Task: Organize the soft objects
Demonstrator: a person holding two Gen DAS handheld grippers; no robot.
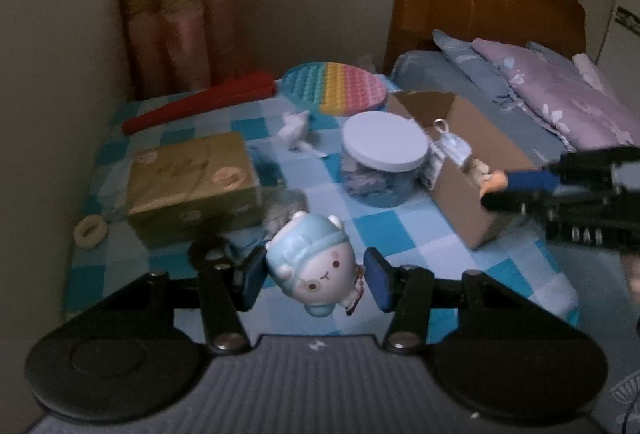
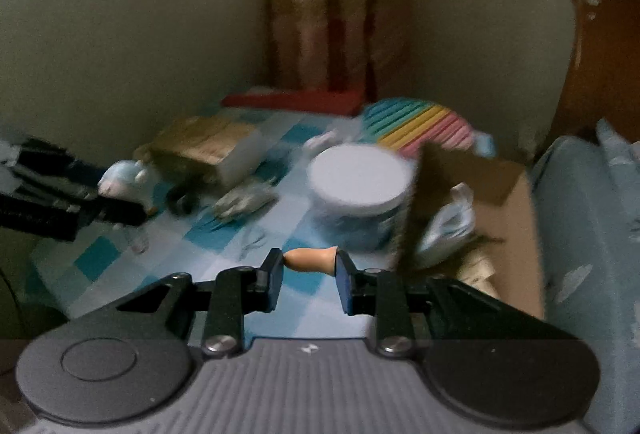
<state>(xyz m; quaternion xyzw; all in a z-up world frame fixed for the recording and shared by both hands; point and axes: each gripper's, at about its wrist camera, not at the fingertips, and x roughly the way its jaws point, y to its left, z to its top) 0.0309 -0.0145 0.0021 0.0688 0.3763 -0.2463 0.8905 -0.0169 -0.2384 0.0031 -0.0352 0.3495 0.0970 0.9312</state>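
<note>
Above a blue-checked bed (image 1: 400, 234), we see the left gripper (image 1: 316, 278) clamped on a pale-blue plush squishy (image 1: 312, 266), jaws part-open w/ pads pressing both sides, held clear of the sheet. Right gripper (image 2: 310, 276) pinches a small peach-coloured toy (image 2: 310, 260) betw. nearly closed jaws, just beside an open cardboard box (image 1: 476, 169) w/ soft items inside. Nearby: white-lidded jar (image 1: 384, 145), rainbow pop mat (image 1: 336, 87), gold box (image 1: 192, 185).

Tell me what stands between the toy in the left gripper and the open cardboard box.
The lidded jar stands on the bed between the blue squishy toy in the left gripper and the cardboard box.
</note>
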